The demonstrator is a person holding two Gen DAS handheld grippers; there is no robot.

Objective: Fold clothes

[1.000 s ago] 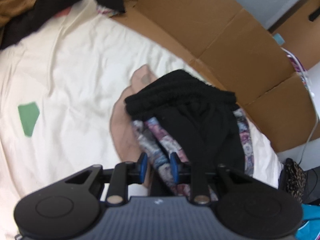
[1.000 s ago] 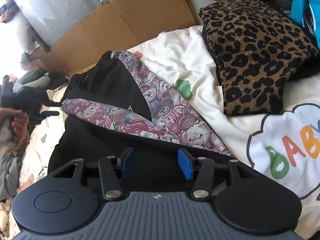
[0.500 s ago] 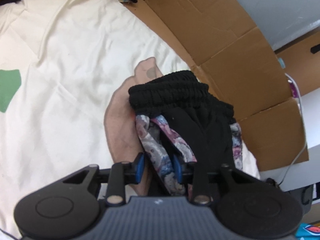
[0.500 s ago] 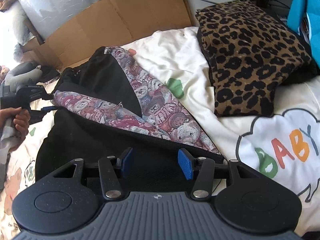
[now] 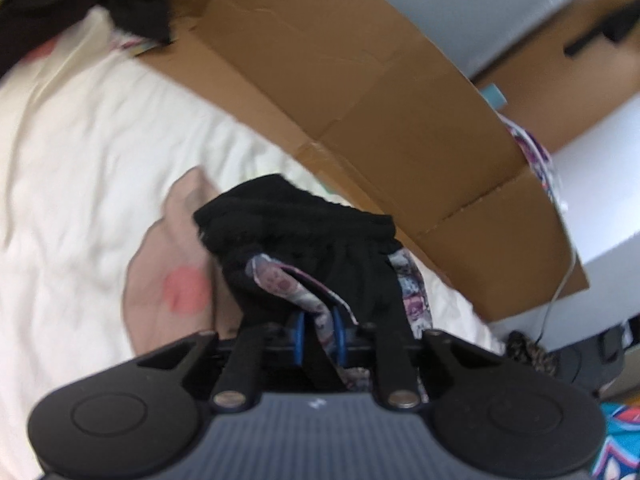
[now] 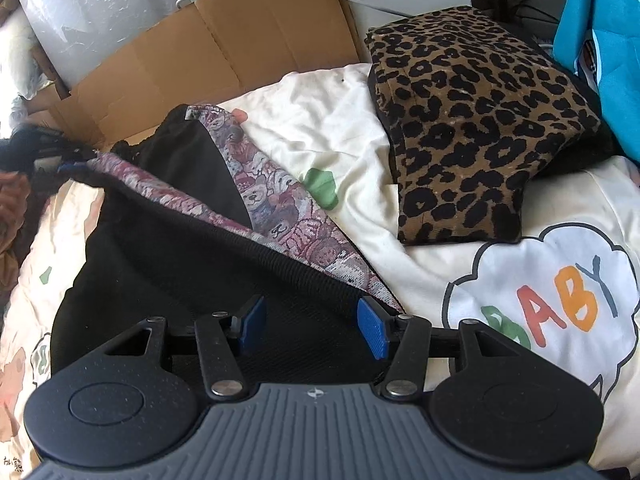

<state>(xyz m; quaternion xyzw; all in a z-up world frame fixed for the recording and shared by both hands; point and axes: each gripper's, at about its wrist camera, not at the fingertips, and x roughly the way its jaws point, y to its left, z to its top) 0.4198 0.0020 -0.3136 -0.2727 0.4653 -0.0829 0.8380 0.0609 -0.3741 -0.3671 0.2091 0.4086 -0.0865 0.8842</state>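
Here, black garment [image 6: 168, 264], bear-print lining [image 6: 276, 216] showing

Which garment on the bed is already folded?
The leopard-print garment, a neat folded block at the far right; the black bear-lined garment lies spread out.

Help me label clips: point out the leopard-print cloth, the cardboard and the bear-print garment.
leopard-print cloth [image 6: 472, 120], right wrist view, top face.
cardboard [image 5: 360, 92], left wrist view, middle panel.
bear-print garment [image 6: 276, 204], right wrist view, printed panel.

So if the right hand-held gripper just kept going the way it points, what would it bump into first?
Probably the black garment right ahead of the right hand-held gripper, whose open jaws sit just over it. The bear-print strip lies a little beyond. Depth is hard to judge.
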